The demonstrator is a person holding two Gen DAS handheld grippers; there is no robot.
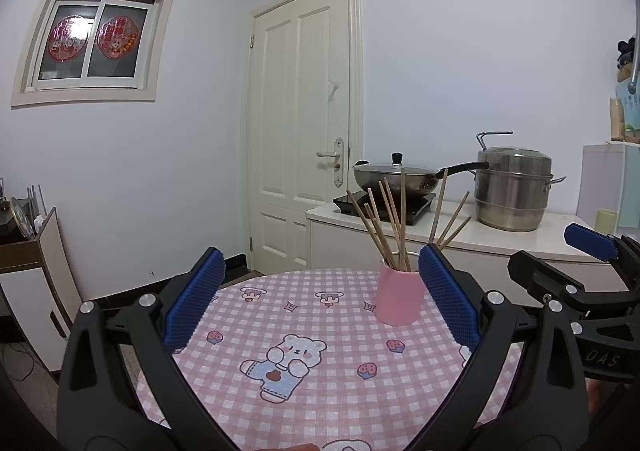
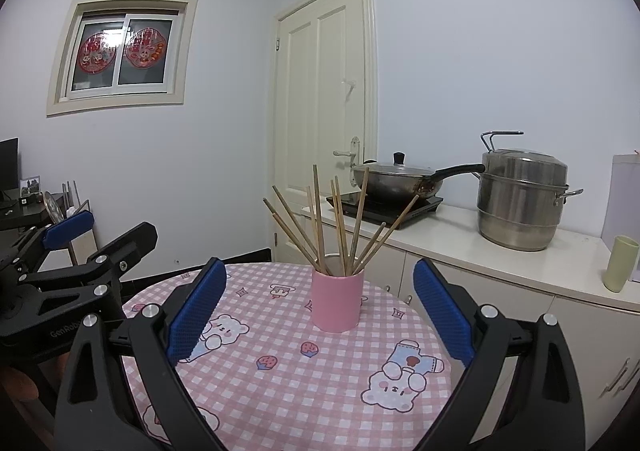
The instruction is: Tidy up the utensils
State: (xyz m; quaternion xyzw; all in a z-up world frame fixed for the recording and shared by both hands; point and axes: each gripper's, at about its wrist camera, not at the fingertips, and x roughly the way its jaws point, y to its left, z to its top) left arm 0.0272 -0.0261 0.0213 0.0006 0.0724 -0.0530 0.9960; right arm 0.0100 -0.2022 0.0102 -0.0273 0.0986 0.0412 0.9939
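the pink cup [image 2: 337,303] is the landmark here. it stands upright on the round table [image 2: 280,391] with the checked cloth, on the far half of it. the chopsticks [image 2: 340,227] all stand inside the cup, their long axes near vertical, and the tops fan out to the left and to the right above the rim. no chopstick lies on the cloth beside the cup, so the task looks to me almost finished or finished.

the right gripper [image 2: 320,315] has its jaws wide apart and holds nothing. the cup is straight ahead of it, between the lines of its two fingers but beyond the tips. the left gripper [image 1: 320,303] is also spread and empty; from it the cup lies ahead and to the right, just beside its right finger. i judge the right gripper is better lined up with the cup.
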